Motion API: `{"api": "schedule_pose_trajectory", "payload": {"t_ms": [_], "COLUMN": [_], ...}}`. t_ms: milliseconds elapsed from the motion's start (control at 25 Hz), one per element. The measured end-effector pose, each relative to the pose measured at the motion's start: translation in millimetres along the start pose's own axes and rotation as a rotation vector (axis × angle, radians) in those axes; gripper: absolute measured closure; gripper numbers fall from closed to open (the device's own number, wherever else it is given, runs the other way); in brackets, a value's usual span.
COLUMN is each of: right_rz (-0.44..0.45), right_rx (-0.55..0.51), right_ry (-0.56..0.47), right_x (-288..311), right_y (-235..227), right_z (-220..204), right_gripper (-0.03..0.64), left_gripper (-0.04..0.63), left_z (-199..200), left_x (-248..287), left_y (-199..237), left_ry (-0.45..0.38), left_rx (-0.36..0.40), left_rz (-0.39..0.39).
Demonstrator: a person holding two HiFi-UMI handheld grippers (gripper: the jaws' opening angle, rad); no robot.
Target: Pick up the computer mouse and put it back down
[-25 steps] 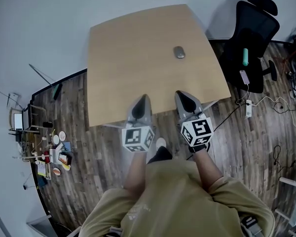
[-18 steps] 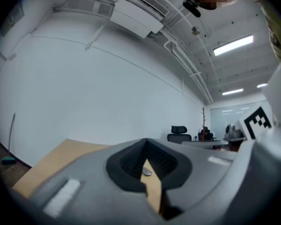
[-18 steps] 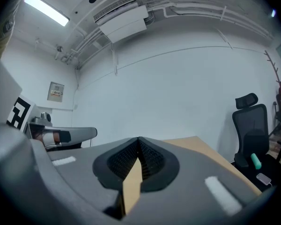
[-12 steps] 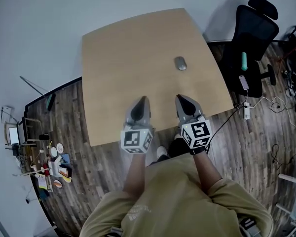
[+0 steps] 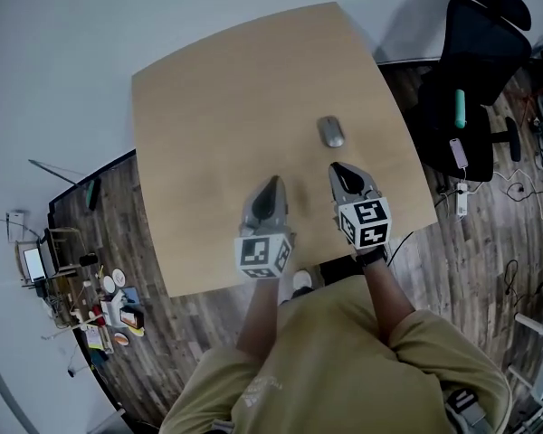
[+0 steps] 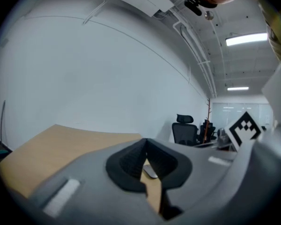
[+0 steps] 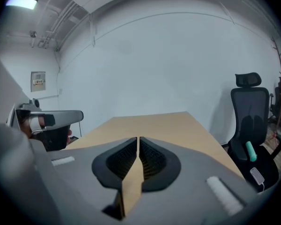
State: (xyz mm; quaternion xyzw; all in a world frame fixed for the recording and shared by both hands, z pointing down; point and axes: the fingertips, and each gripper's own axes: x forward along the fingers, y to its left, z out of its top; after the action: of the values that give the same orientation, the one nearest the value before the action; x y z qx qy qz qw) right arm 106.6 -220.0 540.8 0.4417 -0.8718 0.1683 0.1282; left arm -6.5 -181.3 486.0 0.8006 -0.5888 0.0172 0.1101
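The right gripper (image 5: 342, 168) is seen with its jaws pressed together and nothing between them, its tip just below the computer mouse (image 5: 331, 132) in the head view, near it but apart. The left gripper (image 5: 271, 183) is likewise closed and empty, held lower left of the mouse over the table (image 5: 208, 98). The mouse lies flat on the table, right of centre in the frame. The reach is judged to be the step in hand.

For a sound pick, the right jaws would need to be opened wider than the mouse's body, lowered along its two long flanks and closed low, since the domed top would likely slip out of the grip.

The mouse is a smooth grey oval, faintly glossy. The table is pale matte wood laminate with rounded corners. The pads (image 7: 122, 162) are ribbed black rubber set in grey plastic. A black office chair (image 5: 475, 70) stands at the upper right.
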Motion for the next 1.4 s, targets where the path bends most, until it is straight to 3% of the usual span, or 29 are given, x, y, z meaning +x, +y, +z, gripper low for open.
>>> {"api": "schedule_pose_trajectory", "payload": {"t_ms": [320,680,760,880,960,1240,1400], "right_rz": [-0.03,-0.021,-0.035,-0.075,-0.112,-0.194,-0.183], "right_rx": [0.044,0.052,0.057,0.065,0.077,0.056,0.108], "right_ry": [0.182,0.349,0.377,0.413,0.439,0.538,0.502], "right_x": [78.6,154.4,169.3,192.4,204.4,221.4,213.6], "right_y": [-68.8,-108.4,-119.1,-138.2,-147.7,-151.2,-142.9], "right_z": [-43.6,-84.8,-94.3,-108.9,-116.7,-141.9,-133.1], "right_gripper": [0.532,0.452,0.419,0.303,0.284,0.311,0.318], "left_gripper": [0.592,0.592,0.592,0.592,0.592,0.592,0.592], "left_z": [-45.1,-80.7,-88.0,-98.5,-102.8,-110.1,-95.9], "left_x": [84.5,143.9,151.4,158.6,157.0,148.7,142.5], "left_y": [13.0,35.0,42.5,51.0,55.1,69.4,71.0], "left_ry": [0.11,0.195,0.213,0.241,0.258,0.271,0.253], "left_rx": [-0.041,-0.089,-0.095,-0.098,-0.093,-0.11,-0.112], "left_rz": [0.0,0.041,0.063,0.088,0.098,0.103,0.072]}}
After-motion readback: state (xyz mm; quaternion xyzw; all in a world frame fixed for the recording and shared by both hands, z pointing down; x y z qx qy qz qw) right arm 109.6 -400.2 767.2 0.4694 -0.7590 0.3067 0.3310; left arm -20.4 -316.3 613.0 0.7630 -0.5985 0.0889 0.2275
